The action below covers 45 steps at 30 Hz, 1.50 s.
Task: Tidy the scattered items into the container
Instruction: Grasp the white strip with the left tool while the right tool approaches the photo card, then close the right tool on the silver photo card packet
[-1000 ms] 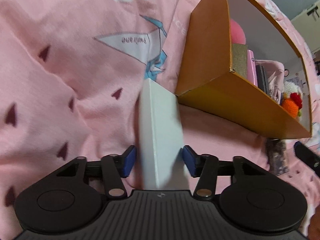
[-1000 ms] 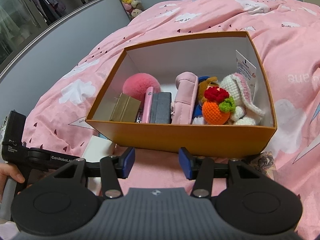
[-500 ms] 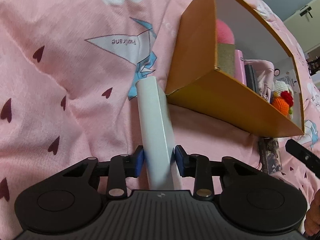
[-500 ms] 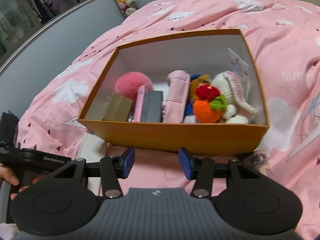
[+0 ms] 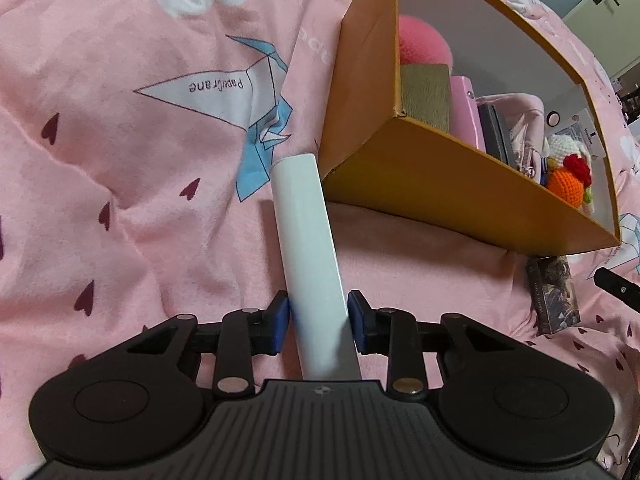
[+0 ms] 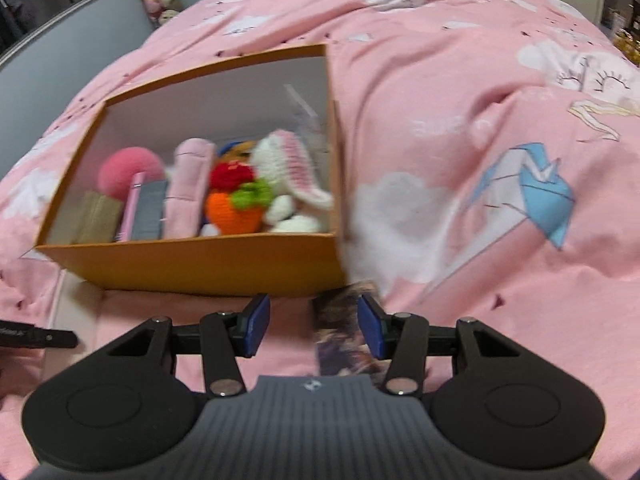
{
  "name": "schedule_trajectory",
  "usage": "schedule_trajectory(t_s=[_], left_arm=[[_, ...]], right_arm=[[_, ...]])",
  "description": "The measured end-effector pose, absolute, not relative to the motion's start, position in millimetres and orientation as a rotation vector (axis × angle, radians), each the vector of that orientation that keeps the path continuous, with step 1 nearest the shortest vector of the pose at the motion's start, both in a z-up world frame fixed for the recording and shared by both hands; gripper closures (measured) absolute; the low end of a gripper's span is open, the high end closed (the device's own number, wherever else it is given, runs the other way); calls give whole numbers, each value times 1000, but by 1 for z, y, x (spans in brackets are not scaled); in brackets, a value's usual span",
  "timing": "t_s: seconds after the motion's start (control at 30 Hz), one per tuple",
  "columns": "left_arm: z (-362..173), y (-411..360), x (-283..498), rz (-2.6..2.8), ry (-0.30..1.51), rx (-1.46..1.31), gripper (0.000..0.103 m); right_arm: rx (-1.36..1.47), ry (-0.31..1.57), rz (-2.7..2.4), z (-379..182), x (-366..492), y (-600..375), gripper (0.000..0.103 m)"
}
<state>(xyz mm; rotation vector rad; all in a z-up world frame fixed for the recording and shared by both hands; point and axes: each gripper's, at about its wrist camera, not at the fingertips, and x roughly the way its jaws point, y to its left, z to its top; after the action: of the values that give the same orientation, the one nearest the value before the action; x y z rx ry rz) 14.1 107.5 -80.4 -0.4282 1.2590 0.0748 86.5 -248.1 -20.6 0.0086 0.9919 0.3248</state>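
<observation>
White box point(image 5: 308, 248), slim and flat, is the piece in hand just now: the left gripper point(image 5: 318, 326) has its blue pads closed against the two broad faces near the box's lower end, so the box stands on edge and leans away from the tool, its far end almost level with the near corner of the orange container point(image 5: 440, 184). It looks like light, stiff card with a smooth, faintly glossy skin; I'd judge it could slip or swing in a grip taken so low, and a hold nearer its middle would carry it more steadily over the container's wall.

Off to that gripper's side, a small dark patterned box point(image 6: 340, 332) lies on the pink bedspread point(image 6: 460, 168) just beside the container's other near corner. The right gripper point(image 6: 314, 324) is over it with jaws about half open; the dark box sits between them, close to one pad and clear of the other, not yet gripped, though blur makes contact hard to judge. It seems rigid and light too, best pinched across its narrow width.

Beyond both, the container rests on the bed, already holding a pink pompom point(image 6: 128, 172), a crocheted bunny point(image 6: 288, 176) with an orange carrot point(image 6: 234, 212), and several upright flat items.
</observation>
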Motion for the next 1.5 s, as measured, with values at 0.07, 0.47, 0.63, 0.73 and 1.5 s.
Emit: schedule_trajectory(t_s=[0.07, 0.47, 0.63, 0.73, 1.5], left_arm=[[-83, 107, 15, 77, 1268, -434, 68], [-91, 111, 16, 73, 1285, -456, 68], [-95, 113, 16, 71, 1284, -473, 67], [-96, 113, 17, 71, 1286, -471, 67], [-99, 108, 16, 72, 1282, -457, 67]], right_arm=[[-9, 1000, 324, -24, 91, -249, 51], [-40, 1114, 365, -59, 118, -242, 53], [-50, 1122, 381, -65, 125, -237, 55], [-49, 1125, 388, -67, 128, -235, 61], [-86, 1235, 412, -92, 129, -252, 40]])
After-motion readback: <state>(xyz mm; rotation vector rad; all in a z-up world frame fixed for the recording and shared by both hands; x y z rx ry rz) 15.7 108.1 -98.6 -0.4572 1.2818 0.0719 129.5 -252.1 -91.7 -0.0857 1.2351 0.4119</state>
